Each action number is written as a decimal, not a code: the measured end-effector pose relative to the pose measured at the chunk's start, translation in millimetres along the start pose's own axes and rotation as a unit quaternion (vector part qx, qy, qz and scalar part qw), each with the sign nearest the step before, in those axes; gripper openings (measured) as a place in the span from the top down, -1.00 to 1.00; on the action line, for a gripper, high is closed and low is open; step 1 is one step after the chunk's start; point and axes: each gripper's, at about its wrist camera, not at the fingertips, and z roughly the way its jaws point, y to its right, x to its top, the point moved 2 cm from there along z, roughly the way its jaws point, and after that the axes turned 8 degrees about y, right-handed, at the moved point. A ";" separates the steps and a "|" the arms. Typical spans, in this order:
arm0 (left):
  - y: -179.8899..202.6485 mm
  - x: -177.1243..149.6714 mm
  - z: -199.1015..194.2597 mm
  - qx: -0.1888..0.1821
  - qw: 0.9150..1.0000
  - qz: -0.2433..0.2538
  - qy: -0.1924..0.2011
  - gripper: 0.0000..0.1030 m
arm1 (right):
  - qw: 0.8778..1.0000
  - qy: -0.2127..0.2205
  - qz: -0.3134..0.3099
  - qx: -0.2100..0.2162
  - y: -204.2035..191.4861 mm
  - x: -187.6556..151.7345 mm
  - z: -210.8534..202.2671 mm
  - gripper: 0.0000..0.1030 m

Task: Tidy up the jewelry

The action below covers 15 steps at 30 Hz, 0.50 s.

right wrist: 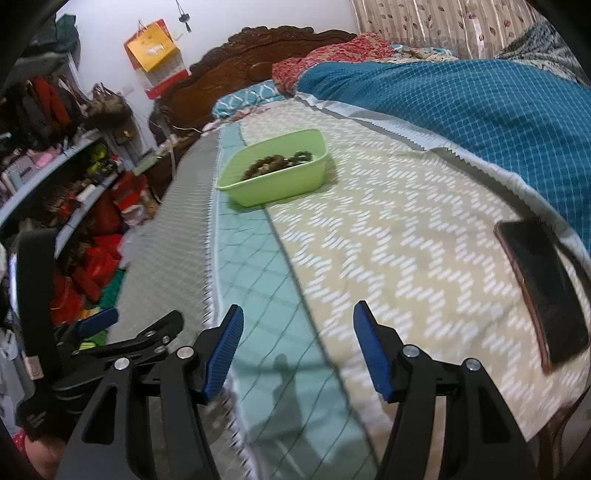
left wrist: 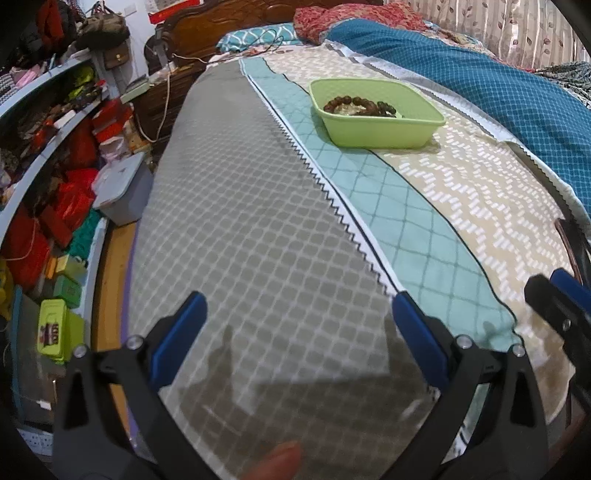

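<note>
1. Where the bed (left wrist: 258,221) fills both views, its cover runs in three lengthwise bands: grey check, teal diamond, and beige zigzag.
2. The left gripper (left wrist: 299,317) hangs low over the grey band near the foot of the bed, its blue-padded jaws spread wide with nothing between them.
3. The right gripper (right wrist: 298,332) hangs over the seam of the teal and beige bands, jaws likewise wide apart and empty; in the left wrist view its fingers (left wrist: 569,295) show at the right edge.
4. The left gripper also appears in the right wrist view (right wrist: 122,328), low at the left, beside the right one.
5. A green tub (left wrist: 380,133) (right wrist: 280,184) stands well ahead of both grippers, straddling the teal and beige bands toward the headboard (right wrist: 258,62).
6. Brown beads (left wrist: 360,105) (right wrist: 273,162) lie inside the tub, coiled on its floor; whether they form one string or several cannot be told.
7. A dark phone (right wrist: 543,295) lies flat on the beige band at the right, just beside the edge of a blue quilt (right wrist: 461,110), well apart from the tub.
8. Cluttered shelves (left wrist: 55,155) stand along the left side of the bed, and a curtain (right wrist: 443,26) hangs behind the quilt.
</note>
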 end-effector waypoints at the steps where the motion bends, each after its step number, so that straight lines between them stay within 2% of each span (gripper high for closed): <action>1: -0.2 1.7 4.2 -0.004 1.000 -0.004 0.003 -0.88 | 1.000 -0.001 -0.005 -0.013 2.3 4.6 9.1 0.28; 4: 0.5 9.1 22.7 0.002 1.000 -0.006 0.015 -0.88 | 0.999 -0.007 -0.007 -0.041 9.8 14.8 31.8 0.17; 5: 1.9 10.7 32.2 0.007 1.000 -0.001 0.014 -0.88 | 0.998 -0.011 -0.012 -0.064 14.3 18.3 45.5 0.12; 6: 3.2 10.9 42.3 0.014 1.000 0.005 0.010 -0.88 | 0.996 -0.017 -0.015 -0.082 18.1 19.1 56.0 -0.05; 7: 4.9 10.1 50.8 0.023 1.000 0.014 0.004 -0.89 | 0.995 -0.025 -0.018 -0.100 22.7 18.2 66.6 -0.31; 8: 7.5 4.3 63.7 0.022 0.999 0.030 0.012 -0.92 | 0.990 -0.045 -0.021 -0.130 31.4 13.0 85.6 -0.45; 9: 7.5 -0.8 67.3 0.011 0.999 0.037 0.031 -0.92 | 0.987 -0.077 -0.024 -0.141 39.0 5.9 103.1 -0.53; 11: 0.3 -0.5 70.8 -0.013 0.999 0.016 0.025 -0.92 | 0.988 -0.053 -0.025 -0.143 36.9 13.1 99.1 -0.53; 15: -11.0 2.2 72.0 -0.048 0.998 -0.021 0.029 -0.92 | 0.987 -0.049 -0.025 -0.153 38.0 12.3 99.0 -0.53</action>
